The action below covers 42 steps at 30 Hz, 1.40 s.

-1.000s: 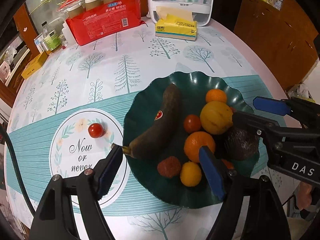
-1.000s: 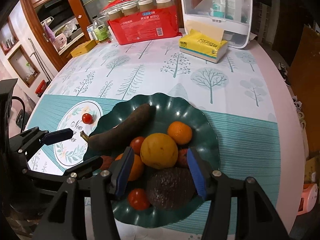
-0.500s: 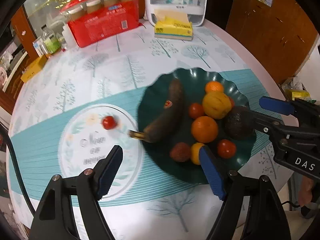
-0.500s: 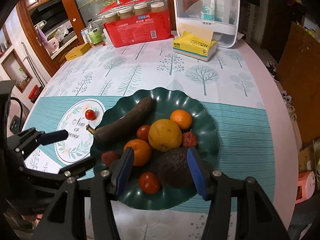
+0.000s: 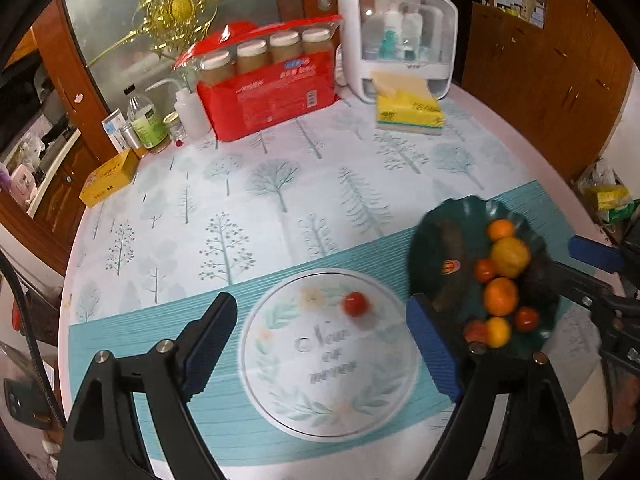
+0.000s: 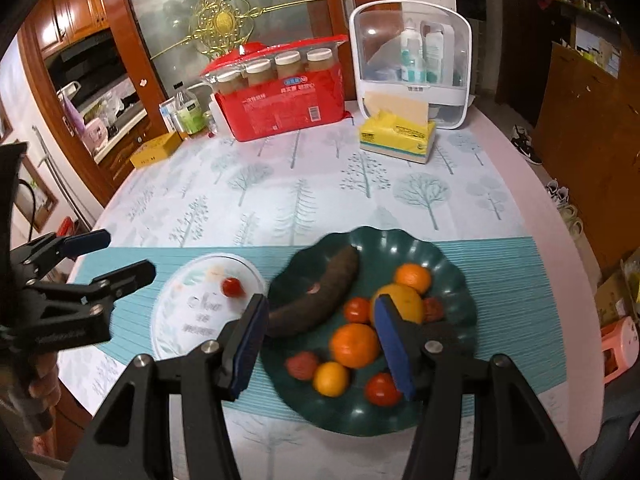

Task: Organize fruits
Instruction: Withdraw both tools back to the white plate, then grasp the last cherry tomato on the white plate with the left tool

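A dark green scalloped plate (image 6: 448, 400) sits on a round table covered with a tree-print cloth (image 6: 304, 184). The plate holds a mix of fruit. A long, dark brown banana (image 6: 320, 300) with a small red sticker lies along its left side. To the banana's right are a large yellow citrus fruit (image 6: 404, 300), a large orange (image 6: 354, 345), two smaller oranges (image 6: 413, 278), two small red tomatoes (image 6: 382, 389) and a reddish, rough-skinned fruit (image 6: 302, 364). In the left wrist view a dark avocado (image 5: 538, 280) shows at the plate's far right side.

One more small red tomato (image 5: 355, 304) lies off the plate, just to its left, on a round white floral emblem (image 5: 332, 364) printed with the words "Now or never".

The left gripper (image 5: 320, 344) hangs above that emblem with its blue-padded jaws opening; the loose tomato appears between the fingers but beyond them, and nothing is gripped. The right gripper (image 6: 320, 344) hovers over the plate with its jaws partly apart and empty, the large orange showing between them.

At the far side of the table stand a red package of jars (image 6: 280, 92), a yellow tissue pack (image 6: 396, 136), a white storage box with a clear lid (image 6: 412, 64), several bottles (image 5: 146, 124) and a small yellow box (image 5: 108, 182).
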### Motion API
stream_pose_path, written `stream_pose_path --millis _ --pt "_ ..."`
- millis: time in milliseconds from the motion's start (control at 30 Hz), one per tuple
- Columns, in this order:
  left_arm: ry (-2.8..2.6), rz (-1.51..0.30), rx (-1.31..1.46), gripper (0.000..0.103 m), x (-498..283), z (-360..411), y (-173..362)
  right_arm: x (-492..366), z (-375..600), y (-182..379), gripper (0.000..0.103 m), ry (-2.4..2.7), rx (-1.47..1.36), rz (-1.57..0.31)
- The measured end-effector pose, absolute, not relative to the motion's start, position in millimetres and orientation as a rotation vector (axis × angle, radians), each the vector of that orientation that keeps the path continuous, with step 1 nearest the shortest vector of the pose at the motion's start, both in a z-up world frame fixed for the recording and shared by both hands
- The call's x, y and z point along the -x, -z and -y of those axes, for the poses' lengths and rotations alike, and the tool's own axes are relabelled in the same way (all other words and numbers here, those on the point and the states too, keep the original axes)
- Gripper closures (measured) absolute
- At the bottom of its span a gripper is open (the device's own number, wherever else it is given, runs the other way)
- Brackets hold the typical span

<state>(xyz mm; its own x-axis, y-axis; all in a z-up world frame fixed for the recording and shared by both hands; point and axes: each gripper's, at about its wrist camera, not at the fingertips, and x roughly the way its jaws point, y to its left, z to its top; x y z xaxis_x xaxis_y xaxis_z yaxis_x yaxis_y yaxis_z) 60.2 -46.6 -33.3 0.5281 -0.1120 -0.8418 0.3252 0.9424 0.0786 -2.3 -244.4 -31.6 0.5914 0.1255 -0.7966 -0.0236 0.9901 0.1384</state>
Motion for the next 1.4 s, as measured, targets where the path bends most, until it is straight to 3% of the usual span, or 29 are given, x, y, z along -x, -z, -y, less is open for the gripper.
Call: stream_pose_path --millis 400,667,800,1000,1067,1133,1200,1400 --pt "0.392 -1.077 -0.306 0.017 -93 49 113 4 212 78 0.048 0.035 -0.206 -1.007" --pt "0.443 -1.163 -0.28 0.025 -117 59 162 6 205 109 0.047 0.108 -0.257 -1.066" --pt "0.462 -1.189 -0.278 0.037 -123 66 178 10 206 115 0.048 0.132 -0.26 -1.074" --pt "0.462 -1.19 -0.279 0.041 -124 72 187 15 213 123 0.048 0.184 -0.278 -1.083" --pt "0.468 -1.169 -0.295 0.049 -123 76 186 16 216 127 0.048 0.216 -0.28 -1.094" --pt "0.481 -1.159 -0.295 0.067 -121 76 185 17 219 130 0.048 0.234 -0.291 -1.099" --pt "0.496 -1.156 -0.299 0.078 -119 78 183 19 223 132 0.048 0.248 -0.303 -1.1" --pt "0.494 -1.163 -0.282 0.079 -113 75 176 21 224 130 0.048 0.252 -0.298 -1.088"
